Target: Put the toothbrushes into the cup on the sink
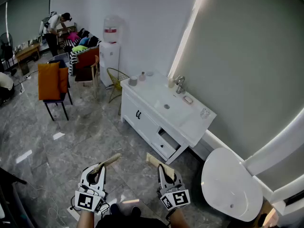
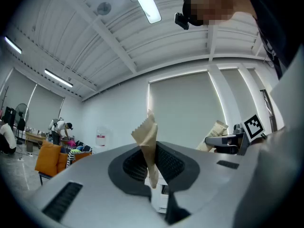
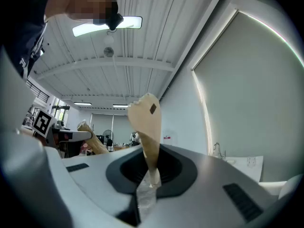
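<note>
In the head view, our left claw (image 1: 103, 169) pinches a tan paper-wrapped toothbrush (image 1: 111, 161) and our right claw (image 1: 160, 167) pinches a second tan paper-wrapped toothbrush (image 1: 153, 159), both low over the grey marble floor (image 1: 85, 132). The small grey cup (image 1: 133, 80) stands near the far-left edge of the white vanity tabletop (image 1: 192, 122), well apart from us, with open floor between.

In the left gripper view, the jaws clamp the wrapper's lower end, probably so it juts forward for dropping in.

The right gripper view shows the same grip.

Water dispenser (image 1: 110, 44) at back; orange chair (image 1: 52, 82) left of it; white toilet (image 1: 230, 184) lower right; person (image 1: 51, 27) bending far left.
</note>
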{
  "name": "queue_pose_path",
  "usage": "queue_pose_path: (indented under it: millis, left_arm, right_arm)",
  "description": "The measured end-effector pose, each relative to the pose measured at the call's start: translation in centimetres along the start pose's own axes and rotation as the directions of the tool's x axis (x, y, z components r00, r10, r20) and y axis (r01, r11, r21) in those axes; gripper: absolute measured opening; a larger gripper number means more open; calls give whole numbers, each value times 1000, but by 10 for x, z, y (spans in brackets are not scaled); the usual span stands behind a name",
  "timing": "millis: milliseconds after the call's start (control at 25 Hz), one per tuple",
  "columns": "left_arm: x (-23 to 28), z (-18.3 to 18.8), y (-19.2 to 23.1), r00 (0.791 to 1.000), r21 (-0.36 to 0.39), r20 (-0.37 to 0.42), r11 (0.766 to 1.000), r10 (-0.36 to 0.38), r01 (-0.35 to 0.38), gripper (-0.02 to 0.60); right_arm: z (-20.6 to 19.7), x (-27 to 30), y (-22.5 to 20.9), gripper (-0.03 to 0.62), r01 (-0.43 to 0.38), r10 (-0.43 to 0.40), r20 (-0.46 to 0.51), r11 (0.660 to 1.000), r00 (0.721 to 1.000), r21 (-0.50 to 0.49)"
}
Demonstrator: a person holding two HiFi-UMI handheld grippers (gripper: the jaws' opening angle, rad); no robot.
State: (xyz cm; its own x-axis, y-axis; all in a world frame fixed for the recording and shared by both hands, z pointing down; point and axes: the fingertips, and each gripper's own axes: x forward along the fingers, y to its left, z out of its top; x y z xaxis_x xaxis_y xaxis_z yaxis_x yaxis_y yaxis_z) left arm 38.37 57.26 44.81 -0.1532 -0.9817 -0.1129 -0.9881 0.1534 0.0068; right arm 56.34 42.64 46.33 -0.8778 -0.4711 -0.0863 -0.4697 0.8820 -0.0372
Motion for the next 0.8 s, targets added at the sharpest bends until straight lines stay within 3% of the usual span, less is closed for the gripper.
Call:
queue_pose_path:
  millis: [480,800]
  left_arm:
    - [5,0,4,1000,10,5,1000,3,-4,44]
    - [-1,1,12,1000,4,4,1000,15,-15,44]
  right_arm:
    - [3,5,7,48,-39,39,7,999,999,-22]
    - [-3,8,4,48,8,-8,-15,1000,1000,-4]
